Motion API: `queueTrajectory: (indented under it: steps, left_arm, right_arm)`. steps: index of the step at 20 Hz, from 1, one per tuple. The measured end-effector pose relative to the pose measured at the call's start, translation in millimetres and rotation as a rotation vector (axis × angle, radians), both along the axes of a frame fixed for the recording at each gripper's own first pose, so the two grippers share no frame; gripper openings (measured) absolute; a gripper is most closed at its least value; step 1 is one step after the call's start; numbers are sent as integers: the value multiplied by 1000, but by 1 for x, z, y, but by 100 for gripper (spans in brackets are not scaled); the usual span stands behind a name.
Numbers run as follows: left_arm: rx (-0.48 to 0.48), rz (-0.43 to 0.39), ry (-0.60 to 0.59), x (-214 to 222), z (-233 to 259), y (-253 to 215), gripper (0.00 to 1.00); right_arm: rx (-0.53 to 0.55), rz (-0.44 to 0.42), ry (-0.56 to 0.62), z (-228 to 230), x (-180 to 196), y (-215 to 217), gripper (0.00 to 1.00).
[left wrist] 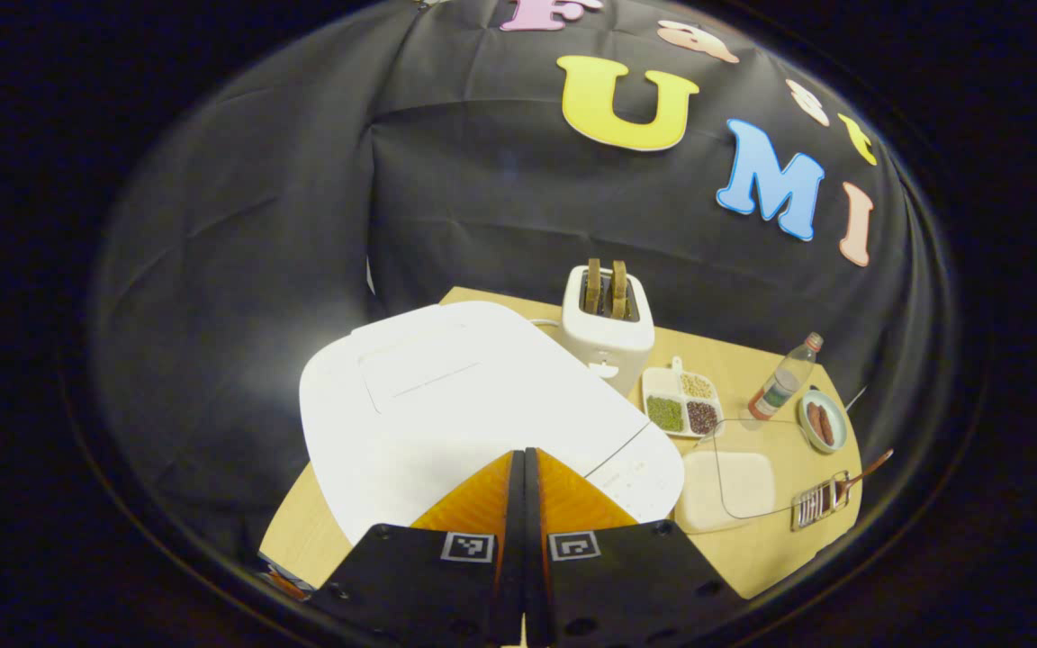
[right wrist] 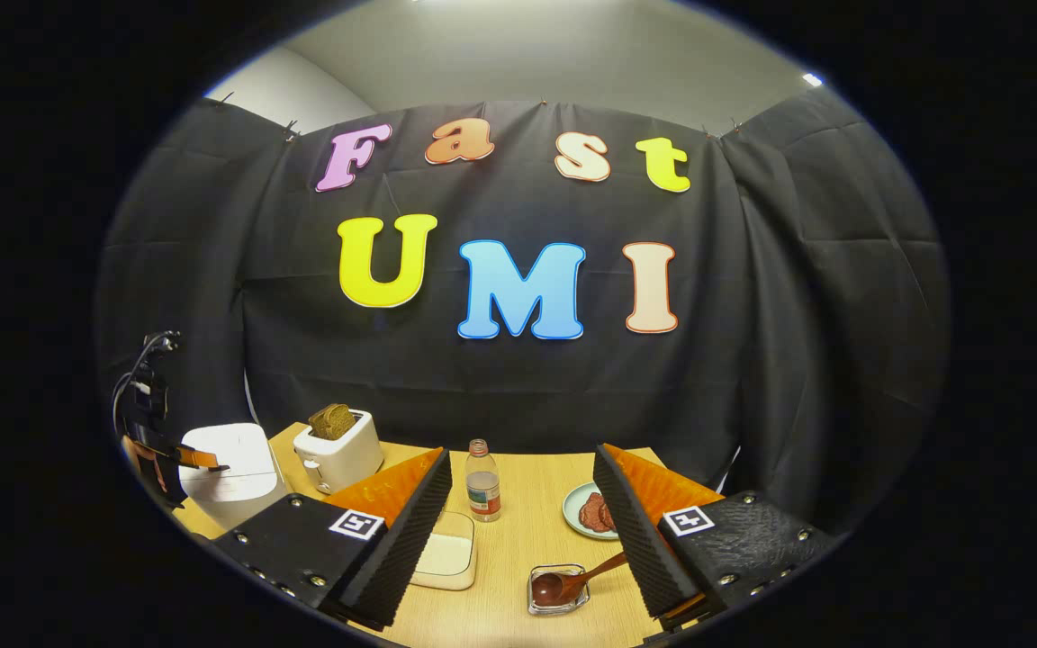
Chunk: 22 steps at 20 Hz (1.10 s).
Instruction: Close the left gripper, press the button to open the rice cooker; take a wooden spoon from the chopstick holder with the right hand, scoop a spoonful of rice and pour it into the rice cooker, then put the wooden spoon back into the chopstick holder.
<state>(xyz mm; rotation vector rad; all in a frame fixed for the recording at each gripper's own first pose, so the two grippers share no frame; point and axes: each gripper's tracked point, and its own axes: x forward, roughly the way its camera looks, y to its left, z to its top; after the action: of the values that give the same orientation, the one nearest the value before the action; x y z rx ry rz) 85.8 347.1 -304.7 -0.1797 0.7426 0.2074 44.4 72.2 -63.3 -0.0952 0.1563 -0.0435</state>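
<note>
The white rice cooker (left wrist: 464, 405) stands with its lid down, directly under my left gripper (left wrist: 523, 454), whose fingers are pressed together with nothing between them, tips just above the lid near the front panel (left wrist: 635, 472). In the right gripper view the same gripper (right wrist: 199, 461) hovers over the cooker (right wrist: 230, 477) at far left. My right gripper (right wrist: 520, 450) is open and holds nothing, well above the table. Below it the wooden spoon (right wrist: 572, 580) rests in the chopstick holder (right wrist: 536, 605), also seen as spoon (left wrist: 865, 472) and holder (left wrist: 814, 506). A clear box of rice (right wrist: 446, 558) (left wrist: 725, 486) sits beside the cooker.
A white toaster (left wrist: 607, 324) (right wrist: 338, 454) with bread stands behind the cooker. A divided dish of beans (left wrist: 682, 400), a small bottle (right wrist: 482, 481) and a plate of sausages (right wrist: 572, 513) sit on the wooden table (right wrist: 527, 486).
</note>
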Motion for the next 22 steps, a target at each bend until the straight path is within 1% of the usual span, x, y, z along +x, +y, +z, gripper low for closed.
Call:
queueTrajectory:
  steps: [2, 4, 6, 9, 11, 14, 16, 17, 18, 19, 20, 21, 22]
  left_arm:
    - [-8, 5, -11, 6, -1, -1, 9]
    - [-28, 31, 24, 0, -6, 0, 9]
    - [-7, 13, 27, 1, -5, -1, 9]
    - [-26, 28, 22, 6, 4, 1, 9]
    - [-3, 34, -14, 12, 20, 5, 8]
    - [72, 28, -78, 23, 50, 13, 9]
    - [105, 58, -103, 26, 71, 25, 11]
    - [118, 82, -122, 27, 83, 32, 15]
    - [130, 108, -152, 27, 98, 39, 29]
    - [153, 145, -187, 26, 113, 48, 34]
    - [159, 156, -239, 28, 130, 51, 37]
    - [176, 171, -286, 26, 152, 51, 43]
    - [187, 164, -341, 22, 174, 46, 49]
  right_arm:
    - [-2, -4, 1, 0, 1, -2, 97]
    - [0, -5, -1, 0, 2, -1, 97]
    - [1, -4, 2, -1, 2, -1, 97]
    - [2, -3, 0, -1, 2, -3, 97]
    - [-2, -5, -2, 0, 1, -6, 97]
    - [11, -5, -3, 0, 2, -8, 97]
    - [17, 1, -4, 1, 1, -6, 96]
    - [14, 3, -8, 2, 1, -7, 97]
    - [11, 4, -12, 3, 0, -7, 97]
    - [9, 7, -16, 5, -1, -7, 97]
    - [6, 6, -20, 5, -2, -9, 97]
    - [4, 2, -22, 6, -2, -11, 97]
    - [5, -1, -24, 6, -3, -14, 97]
